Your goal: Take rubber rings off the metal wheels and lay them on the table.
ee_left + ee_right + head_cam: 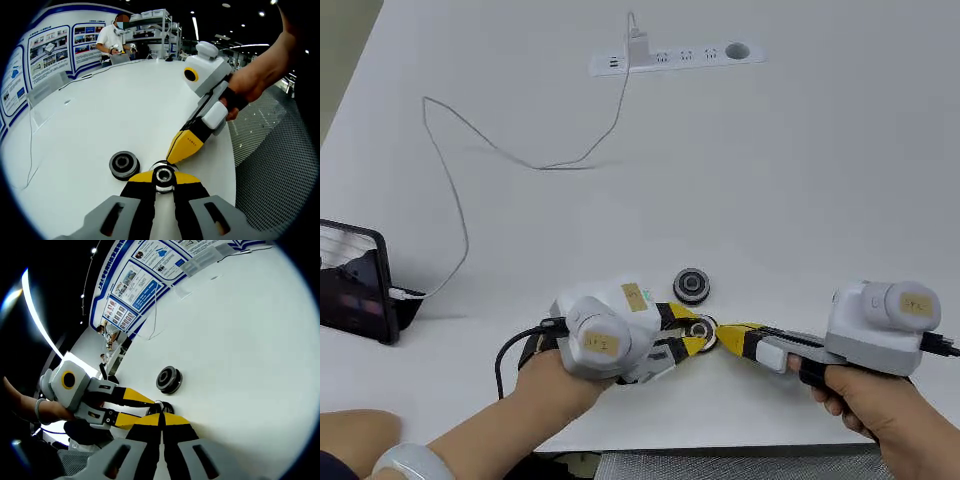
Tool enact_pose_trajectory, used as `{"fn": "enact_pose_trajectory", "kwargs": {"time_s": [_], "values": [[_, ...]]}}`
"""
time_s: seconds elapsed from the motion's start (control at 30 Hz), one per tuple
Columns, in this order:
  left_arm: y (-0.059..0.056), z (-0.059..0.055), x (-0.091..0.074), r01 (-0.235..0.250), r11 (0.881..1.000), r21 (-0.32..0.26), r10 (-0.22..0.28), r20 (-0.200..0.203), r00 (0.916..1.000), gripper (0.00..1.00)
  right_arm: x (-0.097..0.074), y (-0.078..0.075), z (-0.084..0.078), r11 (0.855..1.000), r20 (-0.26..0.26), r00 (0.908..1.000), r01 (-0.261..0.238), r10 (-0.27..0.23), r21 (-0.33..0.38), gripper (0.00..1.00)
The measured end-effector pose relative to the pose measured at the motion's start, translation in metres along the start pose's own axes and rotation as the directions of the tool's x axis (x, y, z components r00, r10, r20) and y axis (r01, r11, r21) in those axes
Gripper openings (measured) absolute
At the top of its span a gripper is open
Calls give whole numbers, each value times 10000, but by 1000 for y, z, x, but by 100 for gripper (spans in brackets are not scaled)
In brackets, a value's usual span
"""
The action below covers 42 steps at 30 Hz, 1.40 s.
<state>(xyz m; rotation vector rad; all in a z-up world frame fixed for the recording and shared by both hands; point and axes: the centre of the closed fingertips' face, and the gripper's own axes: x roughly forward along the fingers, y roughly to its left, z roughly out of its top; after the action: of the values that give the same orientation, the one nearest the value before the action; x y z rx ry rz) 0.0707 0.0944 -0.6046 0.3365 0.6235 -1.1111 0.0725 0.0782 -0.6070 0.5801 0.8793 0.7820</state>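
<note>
Centrally, white desk (770, 180), left gripper (692, 330) jaws pinching a metal wheel (163, 176) near the desk's front edge, right gripper (161, 421) jaws pressed together against that wheel's rim, any rubber ring nipped there indiscernible, second wheel (692, 285) lying just beside.

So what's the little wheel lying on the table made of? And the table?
The loose wheel looks metal inside, a shiny silvery centre, with a matt black ring outside, probably rubber. The table looks smooth white, faintly glossy: maybe laminate or paint.
</note>
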Motion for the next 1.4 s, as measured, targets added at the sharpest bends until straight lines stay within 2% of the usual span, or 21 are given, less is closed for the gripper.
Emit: {"fn": "enact_pose_trajectory", "kwargs": {"time_s": [0.7,1.2,1.4], "values": [[0,1,0,-18,10000,-34,18,-9,10000,13,2,9,1,9994,23,9996,-266,266,219,1],[0,0,0,20,10000,17,-20,-23,10000,13,2,24,1,9944,80,9958,-916,913,532,1],[0,0,0,36,10000,35,-36,54,10000,13,1,23,3,9949,173,9966,-810,801,602,1]]}}
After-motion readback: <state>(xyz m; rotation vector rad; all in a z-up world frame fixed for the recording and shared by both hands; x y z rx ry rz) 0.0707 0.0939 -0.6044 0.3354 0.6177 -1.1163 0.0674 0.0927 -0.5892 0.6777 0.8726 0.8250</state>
